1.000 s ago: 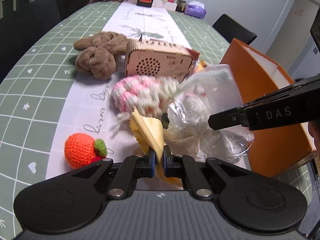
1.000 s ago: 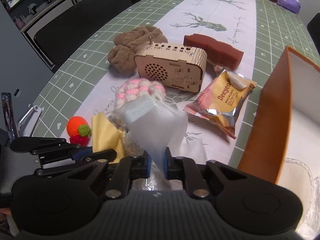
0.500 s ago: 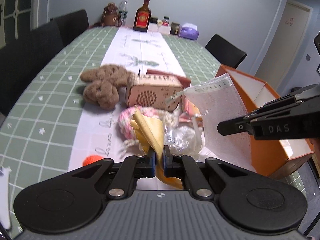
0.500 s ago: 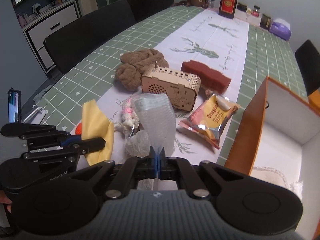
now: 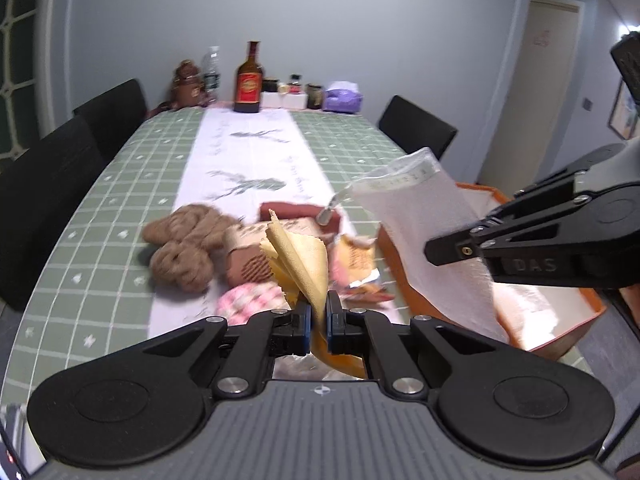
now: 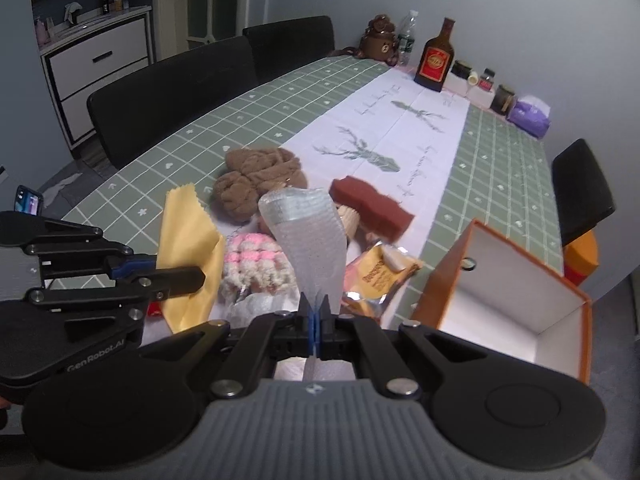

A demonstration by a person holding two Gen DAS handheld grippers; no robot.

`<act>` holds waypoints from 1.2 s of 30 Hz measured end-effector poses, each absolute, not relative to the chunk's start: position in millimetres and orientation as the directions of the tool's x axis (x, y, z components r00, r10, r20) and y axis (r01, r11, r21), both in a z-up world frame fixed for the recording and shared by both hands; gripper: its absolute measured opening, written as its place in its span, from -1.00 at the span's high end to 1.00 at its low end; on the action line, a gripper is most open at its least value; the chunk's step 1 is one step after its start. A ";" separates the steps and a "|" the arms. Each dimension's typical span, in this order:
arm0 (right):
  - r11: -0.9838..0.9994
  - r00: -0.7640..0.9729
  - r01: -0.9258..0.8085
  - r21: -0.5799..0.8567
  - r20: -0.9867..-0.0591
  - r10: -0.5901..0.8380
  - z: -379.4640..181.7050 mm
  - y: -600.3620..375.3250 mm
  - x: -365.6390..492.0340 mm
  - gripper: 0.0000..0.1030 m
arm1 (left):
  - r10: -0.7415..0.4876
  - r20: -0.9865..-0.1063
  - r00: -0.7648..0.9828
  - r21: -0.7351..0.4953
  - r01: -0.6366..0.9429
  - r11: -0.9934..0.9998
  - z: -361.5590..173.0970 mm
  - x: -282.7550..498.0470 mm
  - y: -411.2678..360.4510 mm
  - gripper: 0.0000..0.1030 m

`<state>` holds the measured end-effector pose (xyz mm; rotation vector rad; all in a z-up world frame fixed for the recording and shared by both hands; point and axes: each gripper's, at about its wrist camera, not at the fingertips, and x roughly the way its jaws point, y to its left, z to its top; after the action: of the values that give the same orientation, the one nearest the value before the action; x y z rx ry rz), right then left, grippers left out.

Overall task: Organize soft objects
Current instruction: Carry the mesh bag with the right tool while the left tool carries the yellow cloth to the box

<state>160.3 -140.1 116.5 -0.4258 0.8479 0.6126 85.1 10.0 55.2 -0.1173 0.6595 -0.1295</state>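
My left gripper is shut on a yellow cloth, which stands up between its pads well above the table. To its right my right gripper is shut on a white mesh zip pouch that hangs beside the open orange box. In the right wrist view the pouch rises from the shut right gripper, and the left gripper holds the yellow cloth at the left. Below them lie a brown towel and a pink-and-white crocheted piece.
A wooden radio, a snack packet and a red-brown sponge lie near the soft things on the green checked table. Bottles and jars stand at the far end. Black chairs line the sides.
Both grippers have risen from the table with the yellow cloth and the mesh pouch still pinched. The pouch now hangs free, and the orange crocheted fruit has dropped out of view.
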 end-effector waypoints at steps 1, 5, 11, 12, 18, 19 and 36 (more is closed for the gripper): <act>0.753 0.518 -0.648 -0.118 -0.792 0.322 120.6 -142.3 160.9 1.00 | -0.163 -0.598 0.785 -0.143 0.095 0.985 60.0 87.0 6.5 0.86; 0.762 0.557 -0.627 -0.160 -0.776 0.296 134.9 -154.8 164.7 1.00 | -0.217 -0.583 0.783 -0.145 0.162 0.976 78.8 97.9 -12.6 0.86; 0.803 0.607 -0.565 -0.188 -0.754 0.250 150.6 -189.3 177.5 1.00 | -0.279 -0.563 0.778 -0.105 0.267 0.958 98.4 119.9 -56.5 0.87; 0.811 0.615 -0.552 -0.191 -0.751 0.242 152.6 -196.0 180.3 1.00 | -0.297 -0.564 0.771 -0.106 0.289 0.951 100.6 125.1 -63.7 0.87; 0.857 0.613 -0.479 -0.190 -0.771 0.171 145.3 -240.7 204.8 1.00 | -0.359 -0.596 0.718 -0.082 0.391 0.917 101.6 160.6 -108.7 0.86; 0.864 0.605 -0.468 -0.184 -0.780 0.161 141.1 -248.2 209.9 1.00 | -0.363 -0.606 0.708 -0.076 0.403 0.912 98.5 166.9 -116.1 0.86; 0.928 0.392 -0.362 0.087 -0.889 0.236 29.6 -320.3 296.6 1.00 | -0.252 -0.828 0.500 0.014 0.469 0.883 4.8 265.8 -183.1 0.86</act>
<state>296.6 -320.3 29.6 -0.1281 1.1051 0.3806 265.8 -183.1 4.8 0.2503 0.9531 -0.4415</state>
